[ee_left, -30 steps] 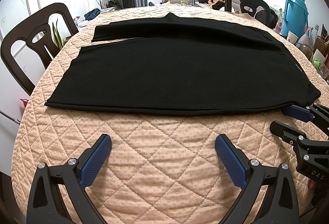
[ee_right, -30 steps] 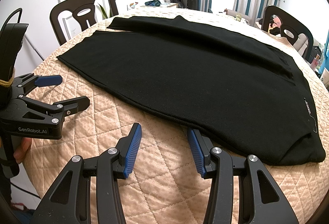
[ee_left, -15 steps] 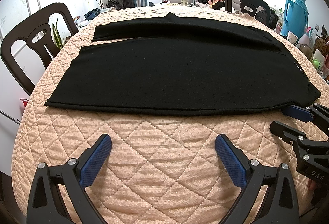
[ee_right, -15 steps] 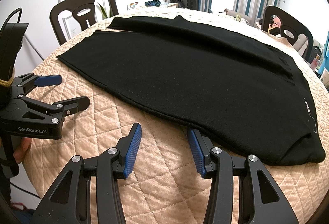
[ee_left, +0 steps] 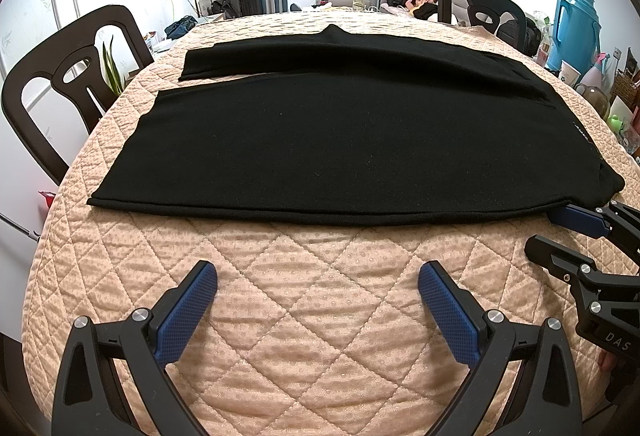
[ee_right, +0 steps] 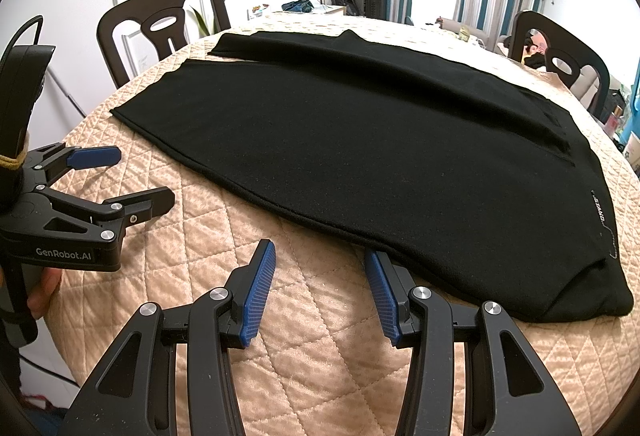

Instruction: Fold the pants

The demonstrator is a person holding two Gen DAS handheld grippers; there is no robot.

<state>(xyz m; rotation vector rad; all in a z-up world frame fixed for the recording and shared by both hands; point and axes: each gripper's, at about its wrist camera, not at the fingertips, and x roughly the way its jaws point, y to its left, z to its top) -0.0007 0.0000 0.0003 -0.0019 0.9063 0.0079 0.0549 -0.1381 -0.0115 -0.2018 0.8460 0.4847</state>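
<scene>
Black pants (ee_left: pixel 340 140) lie flat across a round table with a quilted peach cover (ee_left: pixel 320 320), one leg folded behind the other. In the left wrist view my left gripper (ee_left: pixel 318 280) hangs open over bare cover, a little short of the pants' near hem. The right gripper (ee_left: pixel 554 234) shows at the right edge, beside the waist corner. In the right wrist view the pants (ee_right: pixel 360 148) stretch away, and my right gripper (ee_right: pixel 320 264) is open, its right fingertip at the near hem. The left gripper (ee_right: pixel 140 176) stands open at the left, held by a hand.
Dark chairs (ee_left: pixel 76 76) (ee_left: pixel 480 4) stand around the table's left and far sides, and are seen again in the right wrist view (ee_right: pixel 160 24) (ee_right: pixel 560 60). A blue thermos jug (ee_left: pixel 576 28), cups and small items crowd the right side beyond the table.
</scene>
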